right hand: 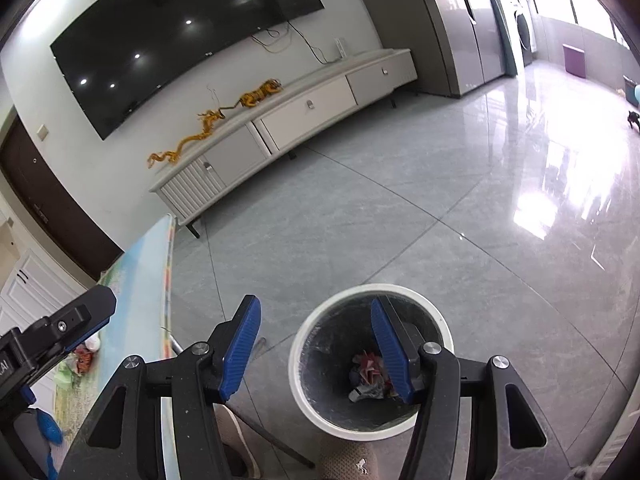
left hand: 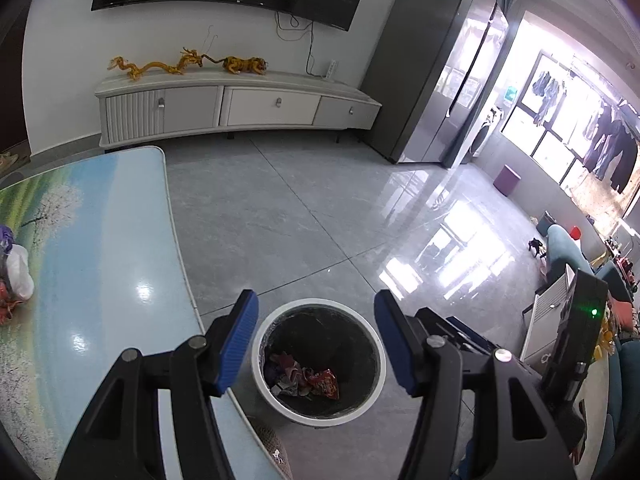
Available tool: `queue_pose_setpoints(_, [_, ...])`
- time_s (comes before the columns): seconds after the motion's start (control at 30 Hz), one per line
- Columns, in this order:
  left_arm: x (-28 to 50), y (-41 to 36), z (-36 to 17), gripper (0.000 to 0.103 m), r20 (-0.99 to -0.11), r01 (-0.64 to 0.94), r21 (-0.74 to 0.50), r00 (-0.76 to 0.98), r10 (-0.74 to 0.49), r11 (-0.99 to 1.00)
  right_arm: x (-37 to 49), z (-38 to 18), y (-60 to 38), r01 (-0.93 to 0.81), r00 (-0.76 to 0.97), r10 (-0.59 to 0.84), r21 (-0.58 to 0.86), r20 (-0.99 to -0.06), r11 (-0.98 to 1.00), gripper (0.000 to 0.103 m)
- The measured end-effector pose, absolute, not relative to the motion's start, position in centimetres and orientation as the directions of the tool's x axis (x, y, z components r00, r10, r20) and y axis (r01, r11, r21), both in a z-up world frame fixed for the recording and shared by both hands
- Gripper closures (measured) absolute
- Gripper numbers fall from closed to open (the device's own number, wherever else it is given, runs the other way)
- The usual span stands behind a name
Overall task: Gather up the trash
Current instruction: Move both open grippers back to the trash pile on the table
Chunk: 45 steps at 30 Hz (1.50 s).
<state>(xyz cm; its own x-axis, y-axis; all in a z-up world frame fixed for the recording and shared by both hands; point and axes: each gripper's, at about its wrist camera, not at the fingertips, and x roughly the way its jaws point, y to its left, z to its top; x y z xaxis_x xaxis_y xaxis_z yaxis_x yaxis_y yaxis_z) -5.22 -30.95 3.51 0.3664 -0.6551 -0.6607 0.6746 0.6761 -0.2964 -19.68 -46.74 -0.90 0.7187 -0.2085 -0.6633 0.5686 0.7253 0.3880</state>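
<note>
Item 1. Round white-rimmed waste bin with black liner (left hand: 320,360), standing on the grey tiled floor just beside the table edge. At its bottom: crumpled wrappers, one red and shiny (left hand: 324,385), the rest a dull mixed wad.

Item 2. Left gripper (left hand: 316,344), black frame with blue ribbed pads, poised above the bin. Jaws spread wide; nothing between them.

Item 3. Right gripper (right hand: 316,346), same make, also above the bin but set toward its table side, one pad over the mouth and the other over the floor. Jaws wide apart, empty.

Item 4. Glossy table with a printed blue-and-green landscape top (left hand: 100,240), beside the bin. On the part far from the bin: remaining trash (left hand: 14,276), a white plastic bag bunched with orange and purple scraps; the right view shows it as blurred litter (right hand: 84,356).

Risks, as I judge them:
- Both grippers are well apart from the remaining pile; a swing back from the bin could clip the table edge.
- The bunched bag looks soft and slippery; a shallow pinch may take one layer and scatter the scraps.
- A release made off-centre, as the right gripper now sits, could drop trash on the floor beside the rim.
- The bin looks light; a knock from a low pad could tip it.
</note>
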Motion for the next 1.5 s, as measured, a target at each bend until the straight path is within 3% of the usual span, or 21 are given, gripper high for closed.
queue_pose_setpoints(0.43, [-4.5,-19.3,7.8,0.045,-0.553,0.586,-0.292,0.541,-0.633,0.756,-17.5,5.3,-40.0,0.459,0.800,-0.208,0.351,-0.563,0.816,0.048])
queue_pose_setpoints(0.73, [-2.0,-9.4,7.6,0.045,-0.516,0.455,-0.318,0.653,-0.554,0.832,-14.1,7.9,-34.0,0.355,0.836,-0.156,0.301,-0.527,0.885,0.048])
queue_pose_setpoints(1.1, [3.0,0.8,3.5,0.045,-0.579,0.242,-0.318,0.717,-0.389,0.917,-7.2,6.5,-28.1,0.185,0.824,0.000,0.268,-0.567,0.946,0.048])
queue_pose_setpoints(1.2, [5.3,2.8,2.1,0.045,-0.604,0.183,-0.320,0.717,-0.349,0.930,-4.7,5.4,-26.7,0.127,0.808,0.062,0.278,-0.585,0.952,0.052])
queue_pose_setpoints(1.5, [11.2,4.7,-1.9,0.045,-0.661,0.119,-0.332,0.679,-0.320,0.936,3.5,1.5,-22.5,-0.016,0.735,0.229,0.322,-0.638,0.947,0.056])
